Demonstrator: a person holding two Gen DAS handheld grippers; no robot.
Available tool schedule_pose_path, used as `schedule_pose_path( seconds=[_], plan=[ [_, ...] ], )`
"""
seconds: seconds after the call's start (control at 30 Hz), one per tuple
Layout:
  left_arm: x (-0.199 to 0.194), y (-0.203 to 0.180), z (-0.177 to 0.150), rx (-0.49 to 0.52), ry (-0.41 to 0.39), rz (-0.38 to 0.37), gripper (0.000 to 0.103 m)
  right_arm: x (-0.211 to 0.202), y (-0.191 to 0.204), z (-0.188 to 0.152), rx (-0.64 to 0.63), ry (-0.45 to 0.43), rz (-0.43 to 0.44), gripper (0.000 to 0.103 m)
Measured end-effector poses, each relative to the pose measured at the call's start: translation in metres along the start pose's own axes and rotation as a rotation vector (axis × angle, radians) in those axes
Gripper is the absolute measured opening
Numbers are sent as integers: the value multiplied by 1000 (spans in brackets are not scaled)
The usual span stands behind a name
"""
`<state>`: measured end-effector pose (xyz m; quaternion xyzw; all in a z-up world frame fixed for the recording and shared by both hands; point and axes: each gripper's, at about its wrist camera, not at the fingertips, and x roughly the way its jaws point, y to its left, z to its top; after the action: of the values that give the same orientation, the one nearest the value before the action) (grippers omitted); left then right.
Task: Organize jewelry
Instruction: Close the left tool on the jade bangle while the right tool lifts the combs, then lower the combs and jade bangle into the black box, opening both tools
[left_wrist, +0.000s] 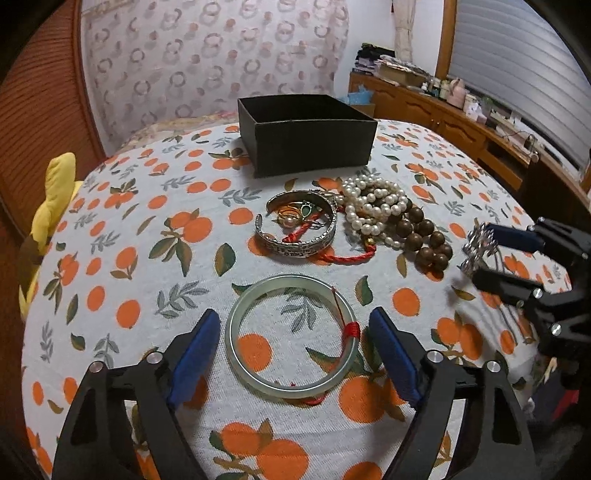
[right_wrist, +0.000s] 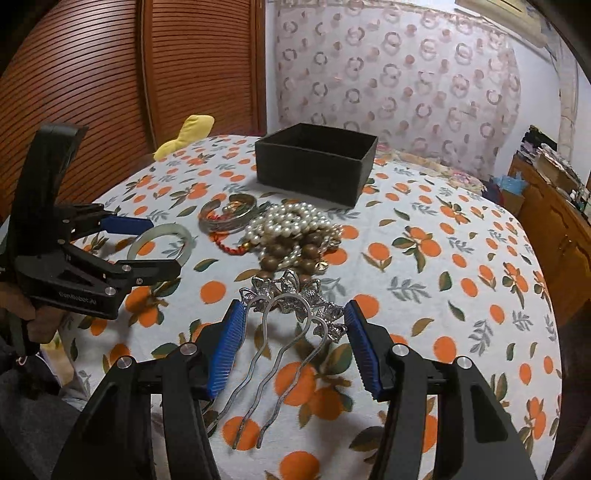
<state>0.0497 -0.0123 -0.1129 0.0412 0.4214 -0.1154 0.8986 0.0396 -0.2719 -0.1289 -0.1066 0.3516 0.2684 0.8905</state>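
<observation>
Left gripper (left_wrist: 293, 356): jaws apart, straddling pale green jade bangle (left_wrist: 258, 291), not pressing.
Right gripper (right_wrist: 295, 347): clamped on ornate silver two-pronged hairpin (right_wrist: 291, 295).
Black open square box (left_wrist: 306, 134): upright on counter (left_wrist: 129, 258).

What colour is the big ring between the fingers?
Pale milky green bangle, with red thread; clearest in the left wrist view.

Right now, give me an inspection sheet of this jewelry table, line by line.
Surface: tablecloth with orange-fruit print.
Job's things: black box open at the far side; jade bangle lying flat; silver cuff, pearl strands and wooden beads heaped together; silver hair fork.
Clutter: yellow plush toy at the table edge.
Grippers: left gripper jaws either side of the bangle, not touching; right gripper jaws on the hair fork's ornate head.
Cables: nothing seen.
Surroundings: patterned curtain, wooden sideboard.
</observation>
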Motion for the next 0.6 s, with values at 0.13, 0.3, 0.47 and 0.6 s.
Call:
schedule_pose_path(
  seconds=[0.13,0.3,0.47,0.6],
  plan=[
    [-2,0,0,4,-6,-6,70,-2,-4,6,0,-12,-6,59],
    [-9,4,6,-26,-47,-30,69,-4,-10,17,-9,-33,-14,59],
    [-17,10,25,-42,-100,-25,69,-1,-16,37,-34,-56,-27,59],
    [-20,15,42,-55,-134,-22,69,8,-24,59,-57,-73,-32,59]
  ],
)
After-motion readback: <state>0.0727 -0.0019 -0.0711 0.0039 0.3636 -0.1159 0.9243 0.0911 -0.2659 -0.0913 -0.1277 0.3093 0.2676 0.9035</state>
